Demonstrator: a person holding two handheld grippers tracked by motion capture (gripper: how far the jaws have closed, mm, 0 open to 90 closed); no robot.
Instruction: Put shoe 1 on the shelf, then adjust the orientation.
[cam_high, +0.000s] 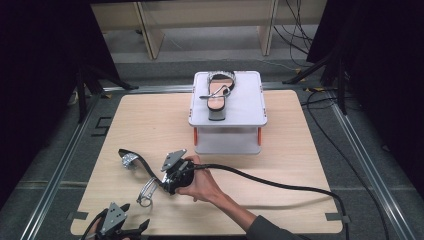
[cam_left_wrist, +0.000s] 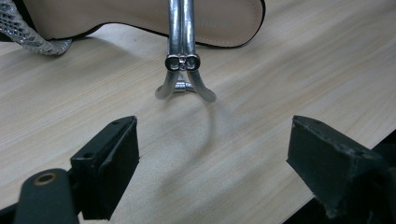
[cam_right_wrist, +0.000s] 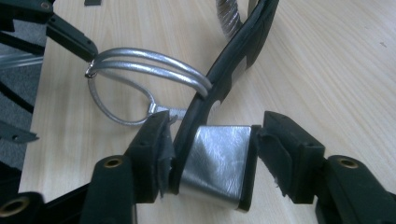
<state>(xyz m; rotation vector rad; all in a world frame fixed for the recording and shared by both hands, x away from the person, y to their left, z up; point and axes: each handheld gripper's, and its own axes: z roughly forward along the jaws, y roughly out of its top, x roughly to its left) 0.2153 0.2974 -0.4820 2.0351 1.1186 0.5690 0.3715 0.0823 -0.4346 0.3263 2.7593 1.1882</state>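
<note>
Surface: pale wooden tabletop (cam_high: 250, 165), dark curtains either side, grey floor with cables beyond.
Far shelf: white two-tier stand (cam_high: 227, 112) at upper centre of the high view, one sandal (cam_high: 219, 97) lying on top.
Second sandal: on the tabletop (cam_high: 137, 167), lower left of the high view, silver ankle strap (cam_right_wrist: 140, 70) looping toward the near edge.
Right gripper (cam_right_wrist: 210, 154): clenched around the silver block heel (cam_right_wrist: 217, 165), black sole edge against one pad.
Left gripper (cam_left_wrist: 212, 163): released, jaws wide apart, nothing between, strap buckle (cam_left_wrist: 183, 61) just ahead.
</note>
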